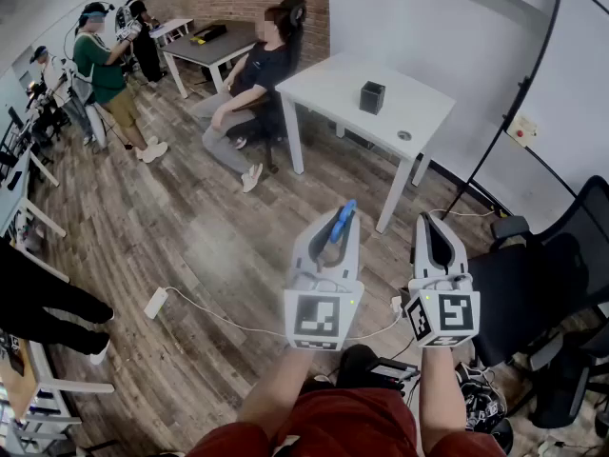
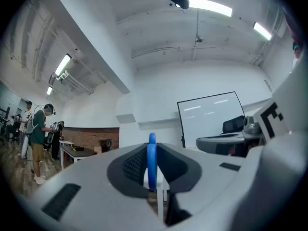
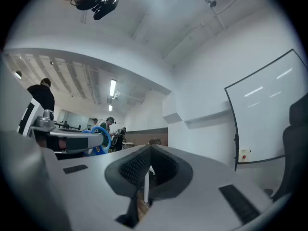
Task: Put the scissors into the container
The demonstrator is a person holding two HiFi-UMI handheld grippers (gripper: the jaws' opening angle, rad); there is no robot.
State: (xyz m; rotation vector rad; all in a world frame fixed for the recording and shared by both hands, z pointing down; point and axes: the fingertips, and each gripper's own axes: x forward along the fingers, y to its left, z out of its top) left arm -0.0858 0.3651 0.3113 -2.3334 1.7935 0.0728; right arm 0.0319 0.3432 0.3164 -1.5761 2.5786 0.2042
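Observation:
My left gripper [image 1: 337,228] is shut on the blue-handled scissors [image 1: 341,217], held in the air above the wooden floor. In the left gripper view the blue handle [image 2: 151,161] stands edge-on between the dark pads, its tip poking above them. Beside it on the right, my right gripper [image 1: 430,223] is shut with nothing in it; its pads [image 3: 137,165] meet around a thin gap. A small black box-shaped container [image 1: 372,96] stands on the white table [image 1: 333,84] farther ahead. The right gripper view shows the scissors' blue loops [image 3: 100,139] at left.
A person sits on a chair [image 1: 249,84] at the white table's left end. A black office chair [image 1: 552,274] stands at right, below a whiteboard [image 1: 571,112]. A white cable and power strip [image 1: 157,302] lie on the floor. Other people stand at back left.

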